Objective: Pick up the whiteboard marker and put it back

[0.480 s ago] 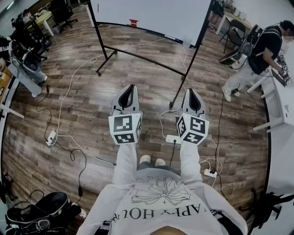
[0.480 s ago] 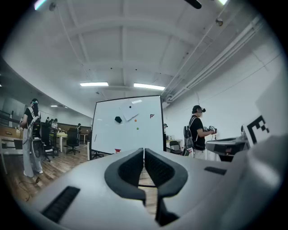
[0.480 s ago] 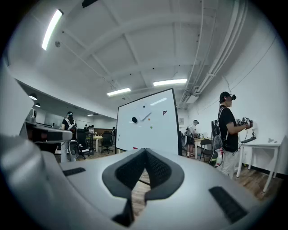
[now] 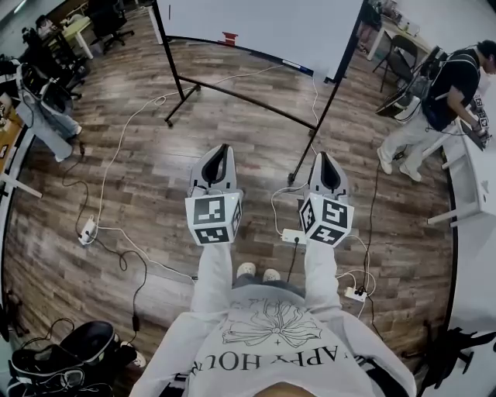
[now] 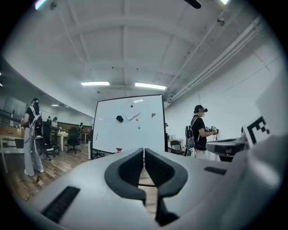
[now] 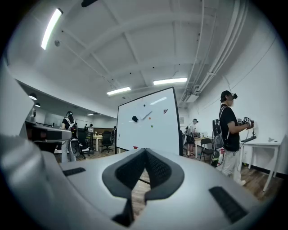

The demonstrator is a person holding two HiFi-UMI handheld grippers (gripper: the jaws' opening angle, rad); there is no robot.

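A whiteboard [image 4: 256,23] on a black wheeled stand stands ahead across the wooden floor. Both grippers point level at it from well short of it. A small red item [image 4: 228,37] and a small pale object [image 4: 293,64] sit on its tray; no marker shows clearly. My left gripper [image 4: 222,149] is shut with nothing in it, its pads meeting in the left gripper view [image 5: 144,150]. My right gripper [image 4: 325,155] is likewise shut and empty [image 6: 145,152]. A black eraser [image 5: 119,118] and some dots are on the board face [image 6: 148,126].
The stand's black legs and crossbar [image 4: 232,93] spread over the floor. White cables and power strips [image 4: 293,236] [image 4: 87,231] lie underfoot. A person [image 4: 442,93] stands at a white table [image 4: 477,178] on the right, another person [image 4: 39,108] at the left. Black gear [image 4: 70,357] lies bottom left.
Both grippers keep the same shut, level pose. The person at the right has shifted stance slightly.
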